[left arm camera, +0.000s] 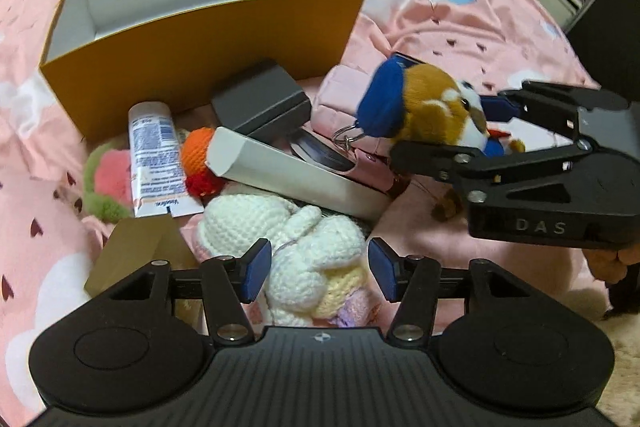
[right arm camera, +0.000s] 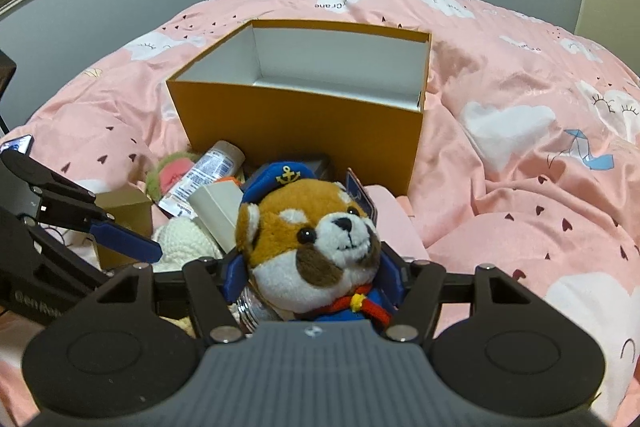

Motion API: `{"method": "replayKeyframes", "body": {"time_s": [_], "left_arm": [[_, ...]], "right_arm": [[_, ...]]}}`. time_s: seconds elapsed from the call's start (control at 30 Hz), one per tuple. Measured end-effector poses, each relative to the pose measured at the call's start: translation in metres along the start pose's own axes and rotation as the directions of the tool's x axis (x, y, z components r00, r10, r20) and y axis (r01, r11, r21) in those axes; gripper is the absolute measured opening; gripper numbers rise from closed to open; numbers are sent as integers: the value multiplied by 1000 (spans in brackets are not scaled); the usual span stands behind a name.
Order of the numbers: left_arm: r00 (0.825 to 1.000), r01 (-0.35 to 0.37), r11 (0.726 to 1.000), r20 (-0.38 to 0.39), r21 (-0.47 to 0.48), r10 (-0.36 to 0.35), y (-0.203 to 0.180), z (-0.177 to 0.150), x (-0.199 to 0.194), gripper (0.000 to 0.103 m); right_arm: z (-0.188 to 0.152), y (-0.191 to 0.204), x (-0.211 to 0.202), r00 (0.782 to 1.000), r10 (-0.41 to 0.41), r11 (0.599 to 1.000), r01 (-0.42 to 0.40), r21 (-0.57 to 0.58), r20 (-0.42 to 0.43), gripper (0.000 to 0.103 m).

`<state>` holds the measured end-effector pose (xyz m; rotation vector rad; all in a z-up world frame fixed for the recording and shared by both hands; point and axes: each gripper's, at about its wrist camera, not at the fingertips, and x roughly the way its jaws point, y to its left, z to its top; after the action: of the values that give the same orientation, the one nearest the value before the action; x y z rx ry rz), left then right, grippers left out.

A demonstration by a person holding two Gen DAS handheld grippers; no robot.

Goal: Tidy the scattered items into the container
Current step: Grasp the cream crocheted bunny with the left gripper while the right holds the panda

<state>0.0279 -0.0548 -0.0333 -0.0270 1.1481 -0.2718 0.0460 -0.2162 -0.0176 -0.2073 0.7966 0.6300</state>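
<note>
An open orange box (left arm camera: 224, 75) with a white inside stands on the pink bed (right arm camera: 300, 123). In front of it lies a pile of items. My right gripper (right arm camera: 314, 279) is shut on a brown-and-white plush dog (right arm camera: 316, 227) in a blue sailor cap, held over the pile's right side (left arm camera: 432, 107). My left gripper (left arm camera: 320, 271) is open, its blue pads either side of a white crochet toy (left arm camera: 304, 239) without pressing it. One blue pad (right arm camera: 124, 239) of it shows in the right wrist view.
The pile holds a white tube (left arm camera: 154, 155), a grey box (left arm camera: 260, 103), a long white carton (left arm camera: 288, 175), an orange crochet piece (left arm camera: 196, 151), a green-pink plush (left arm camera: 106, 183), a small brown box (left arm camera: 132, 255) and a pink pouch (left arm camera: 340, 95). Pink duvet (right arm camera: 520, 147) spreads around.
</note>
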Motion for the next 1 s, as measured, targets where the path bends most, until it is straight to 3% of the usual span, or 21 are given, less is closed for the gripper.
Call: {"method": "replayKeyframes", "body": {"time_s": [0.17, 0.3, 0.4, 0.47, 0.63, 0.73, 0.87, 0.93, 1.0], "left_arm": [[999, -27, 999, 27, 25, 26, -3, -4, -4, 40], [997, 16, 1000, 78, 27, -18, 5, -12, -17, 25], [989, 74, 997, 130, 3, -74, 14, -11, -37, 1], [976, 113, 994, 190, 2, -111, 17, -7, -57, 0], [945, 77, 995, 313, 68, -95, 10, 4, -99, 0], [961, 69, 988, 256, 140, -104, -1, 9, -90, 3], [981, 12, 976, 185, 216, -53, -20, 3, -61, 26], [987, 17, 975, 152, 223, -52, -21, -1, -49, 30], [992, 34, 972, 111, 232, -61, -21, -5, -38, 40]], "right_arm": [[0, -2, 4, 1000, -1, 1000, 1, 19, -2, 67], [0, -3, 5, 1000, -2, 1000, 2, 24, 2, 67], [3, -3, 4, 1000, 2, 999, -2, 41, 4, 67], [8, -4, 3, 1000, 16, 998, -16, 55, 5, 66], [26, 0, -6, 996, 71, 995, -75, 71, 62, 66], [25, 4, -9, 996, 43, 998, -46, 48, 74, 66], [19, -2, -14, 997, 20, 997, -25, 67, 69, 66], [12, -4, -17, 998, 17, 997, -22, 78, 69, 66], [5, -6, -20, 998, 13, 996, -19, 87, 67, 66]]}}
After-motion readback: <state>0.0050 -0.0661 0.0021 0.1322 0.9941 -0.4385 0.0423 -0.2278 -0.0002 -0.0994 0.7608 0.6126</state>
